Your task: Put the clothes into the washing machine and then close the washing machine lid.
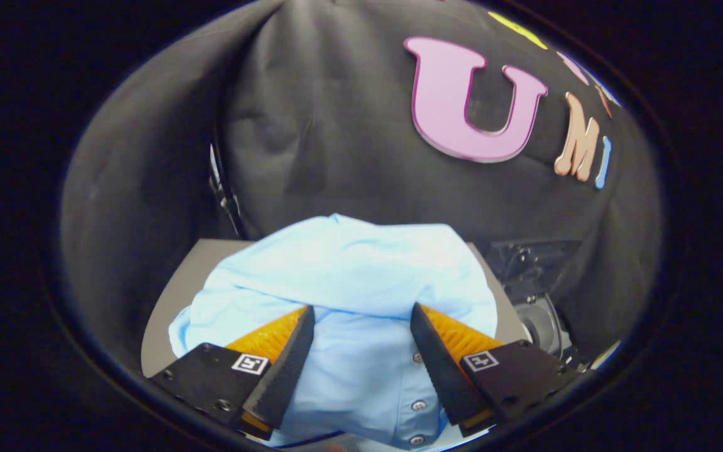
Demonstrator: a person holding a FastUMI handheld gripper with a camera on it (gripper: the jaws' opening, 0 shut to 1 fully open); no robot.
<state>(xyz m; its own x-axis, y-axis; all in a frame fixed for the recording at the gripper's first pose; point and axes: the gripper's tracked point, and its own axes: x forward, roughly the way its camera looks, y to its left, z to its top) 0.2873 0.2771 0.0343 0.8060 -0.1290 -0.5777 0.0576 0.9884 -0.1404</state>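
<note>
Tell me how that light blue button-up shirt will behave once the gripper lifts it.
The light blue shirt lies crumpled in soft folds, so it will probably sag and drape rather than hold shape. It looks thin, likely light for its bulk. The gripper is open with cloth between its ribbed fingers; a pinch may catch only one layer, leaving the rest trailing over the grey surface.

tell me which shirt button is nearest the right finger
The top button of the three on the light blue shirt: it sits right beside the right finger. The other two lie lower along the placket. The gripper is open.
</note>
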